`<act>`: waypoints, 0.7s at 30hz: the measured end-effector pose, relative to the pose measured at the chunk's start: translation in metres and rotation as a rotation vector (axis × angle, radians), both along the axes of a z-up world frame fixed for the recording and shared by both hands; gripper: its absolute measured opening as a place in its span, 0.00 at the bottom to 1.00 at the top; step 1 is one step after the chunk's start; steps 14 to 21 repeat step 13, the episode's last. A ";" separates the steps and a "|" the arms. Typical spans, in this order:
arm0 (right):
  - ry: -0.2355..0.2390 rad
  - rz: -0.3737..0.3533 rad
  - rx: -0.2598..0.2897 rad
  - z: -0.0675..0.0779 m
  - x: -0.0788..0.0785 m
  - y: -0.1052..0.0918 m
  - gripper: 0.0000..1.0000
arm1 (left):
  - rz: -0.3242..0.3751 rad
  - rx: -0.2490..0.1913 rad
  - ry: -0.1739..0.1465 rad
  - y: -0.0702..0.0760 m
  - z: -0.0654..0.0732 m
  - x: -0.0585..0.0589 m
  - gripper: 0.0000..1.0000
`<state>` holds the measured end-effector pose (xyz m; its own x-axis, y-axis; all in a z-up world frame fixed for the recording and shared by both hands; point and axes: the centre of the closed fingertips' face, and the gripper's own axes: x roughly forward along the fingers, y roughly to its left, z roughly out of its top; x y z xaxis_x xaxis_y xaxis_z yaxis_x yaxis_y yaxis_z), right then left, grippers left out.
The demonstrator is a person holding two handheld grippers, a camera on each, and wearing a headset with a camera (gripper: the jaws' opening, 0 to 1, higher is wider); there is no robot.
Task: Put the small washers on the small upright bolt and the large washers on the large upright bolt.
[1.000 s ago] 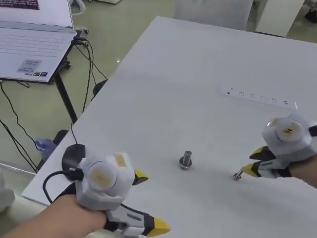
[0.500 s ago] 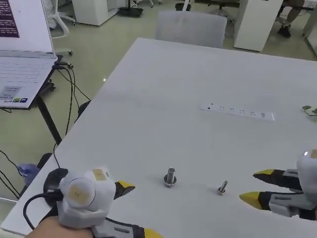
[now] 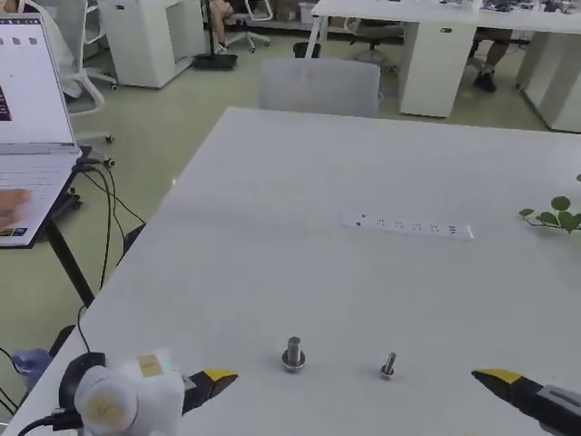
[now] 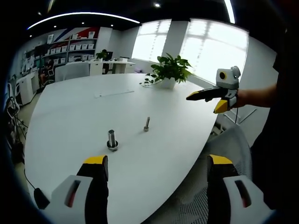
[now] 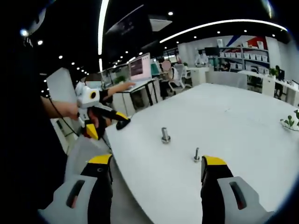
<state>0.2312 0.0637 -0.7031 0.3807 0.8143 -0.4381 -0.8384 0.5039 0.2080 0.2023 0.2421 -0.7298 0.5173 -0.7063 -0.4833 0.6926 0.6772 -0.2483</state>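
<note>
Two jaws spread wide on the left hand-held gripper [image 4: 158, 161], nothing held; right hand-held gripper [image 5: 156, 161] likewise spread and empty. Between them on the white surface [image 3: 300, 209]: large upright bolt [image 3: 293, 354], small upright bolt [image 3: 388, 366] near its right, apart. Power strip [image 3: 407, 227] farther back. Laptop [image 3: 27, 136] left, leafy plant [image 3: 556, 211] right, grey chair [image 3: 318, 86] at far edge, office desks [image 3: 436, 27] beyond.

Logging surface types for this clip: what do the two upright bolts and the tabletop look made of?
The large bolt and small bolt: likely steel, grey metal with a dull shine. The tabletop: smooth matte white, perhaps laminate; its core cannot be told.
</note>
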 end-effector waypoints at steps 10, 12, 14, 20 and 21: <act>0.002 -0.009 0.075 0.017 -0.017 0.005 0.79 | 0.032 0.003 -0.006 0.003 0.005 -0.002 0.87; -0.001 0.000 0.069 0.015 -0.018 0.005 0.79 | 0.032 0.012 -0.004 0.003 0.004 -0.002 0.87; 0.002 0.003 0.067 0.015 -0.019 0.005 0.79 | 0.033 0.014 -0.005 0.004 0.003 -0.001 0.87; 0.002 0.003 0.067 0.015 -0.019 0.005 0.79 | 0.033 0.014 -0.005 0.004 0.003 -0.001 0.87; 0.002 0.003 0.067 0.015 -0.019 0.005 0.79 | 0.033 0.014 -0.005 0.004 0.003 -0.001 0.87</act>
